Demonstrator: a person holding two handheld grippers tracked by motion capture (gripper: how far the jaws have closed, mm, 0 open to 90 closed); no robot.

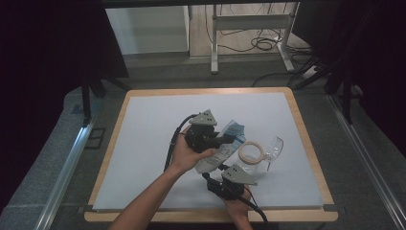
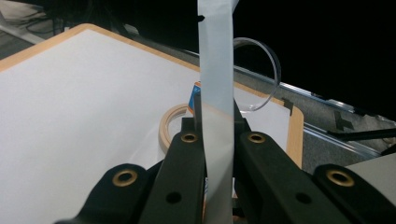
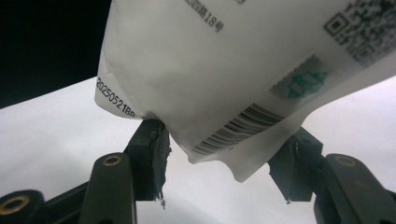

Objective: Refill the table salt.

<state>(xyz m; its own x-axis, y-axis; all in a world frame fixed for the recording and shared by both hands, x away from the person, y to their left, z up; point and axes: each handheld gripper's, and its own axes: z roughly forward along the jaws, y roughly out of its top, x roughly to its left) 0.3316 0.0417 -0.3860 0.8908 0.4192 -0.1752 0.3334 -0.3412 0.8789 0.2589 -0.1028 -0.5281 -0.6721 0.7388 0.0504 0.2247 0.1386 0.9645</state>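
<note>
1. High view: I see the white pouch [image 1: 222, 148] over the worktop [image 1: 143, 143], its long axis slanting from the right tongs [image 1: 221, 178] up to the left tongs [image 1: 229, 139].
2. Left gripper view: my left tongs [image 2: 218, 135] are clamped on the pouch's edge [image 2: 215, 70], which rises upright.
3. Right gripper view: my right tongs [image 3: 229, 161] stand half open, the pouch's corner [image 3: 233, 112] hanging between, unpinched.

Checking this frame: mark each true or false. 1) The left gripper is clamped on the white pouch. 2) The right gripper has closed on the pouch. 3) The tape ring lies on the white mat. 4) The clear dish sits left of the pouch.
1) True: the left gripper pinches the white pouch edge-on.
2) False: the right gripper has its jaws apart, the pouch's corner loose between them.
3) True: the tape ring lies flat on the white mat.
4) False: the clear dish sits right of the pouch, beside the ring.
</note>
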